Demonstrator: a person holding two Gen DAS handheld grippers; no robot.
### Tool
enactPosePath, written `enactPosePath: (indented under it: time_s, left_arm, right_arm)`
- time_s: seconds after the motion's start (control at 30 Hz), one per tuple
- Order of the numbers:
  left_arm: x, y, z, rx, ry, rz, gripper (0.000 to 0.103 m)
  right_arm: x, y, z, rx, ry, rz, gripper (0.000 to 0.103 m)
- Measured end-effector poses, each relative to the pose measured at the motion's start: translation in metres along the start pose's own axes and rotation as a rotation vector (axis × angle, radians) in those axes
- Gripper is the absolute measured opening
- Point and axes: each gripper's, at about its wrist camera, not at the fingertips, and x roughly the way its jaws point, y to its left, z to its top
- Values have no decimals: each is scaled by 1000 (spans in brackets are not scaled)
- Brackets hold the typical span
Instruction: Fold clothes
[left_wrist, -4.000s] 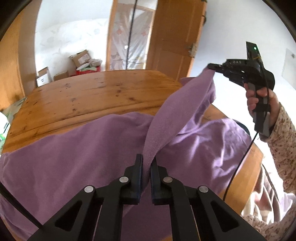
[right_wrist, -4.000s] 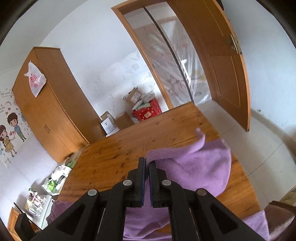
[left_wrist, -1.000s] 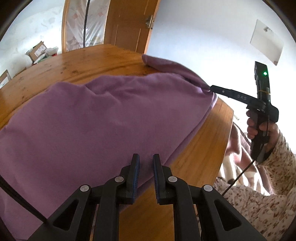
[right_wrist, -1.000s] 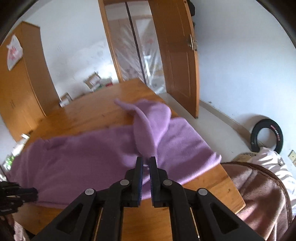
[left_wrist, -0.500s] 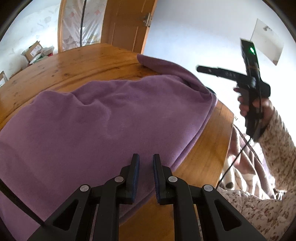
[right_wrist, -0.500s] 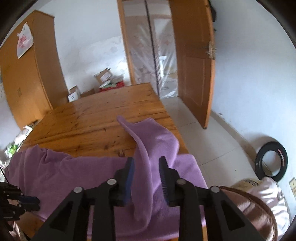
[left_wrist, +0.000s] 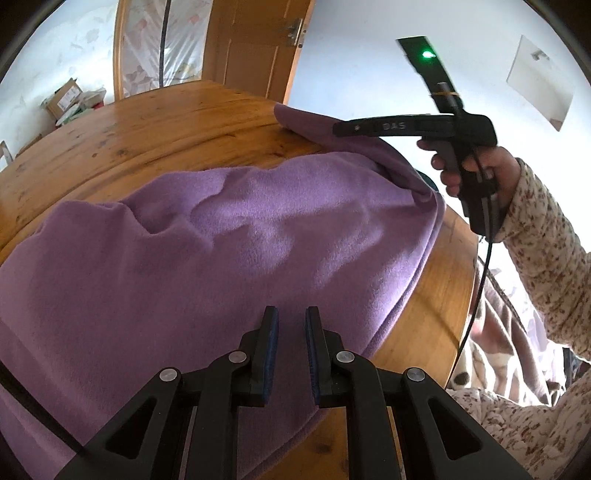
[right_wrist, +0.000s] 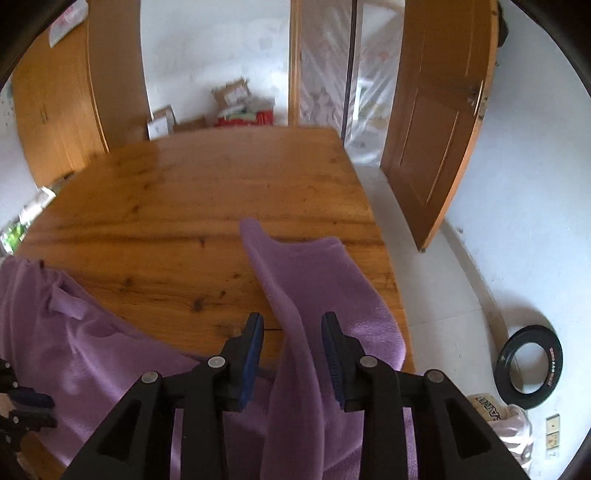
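Just then, the right claw (right_wrist: 291, 345), clamped on a fold of the purple garment (left_wrist: 229, 236) a second earlier, stood wide apart with the raised strip (right_wrist: 295, 295) slack between its fingers. The left claw (left_wrist: 291, 334) hovered narrowly apart, holding nothing. So both grips were off, and the garment lay spread along the counter (right_wrist: 207, 192)'s near edge. Its left end ran out of view; how many layers lay there was unclear.
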Motion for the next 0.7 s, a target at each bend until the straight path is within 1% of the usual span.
enactPosePath:
  time_s: [0.07, 0.13, 0.43, 0.6, 0.7]
  left_arm:
    - [1, 0, 2, -4, 0, 2, 15]
    - [3, -1, 3, -5, -1, 5, 15]
    - [4, -2, 3, -8, -4, 16, 15]
    - [6, -4, 3, -5, -3, 22, 15]
    - [7, -9, 3, 10, 2, 12, 15]
  right_arm:
    - [3, -3, 2, 18, 14, 2, 3]
    - [6, -7, 4, 37, 26, 4, 3]
    - [-47, -59, -14, 210, -136, -17, 3]
    - [-63, -84, -29, 315, -167, -21, 3]
    - [-64, -100, -40, 391, -181, -15, 3]
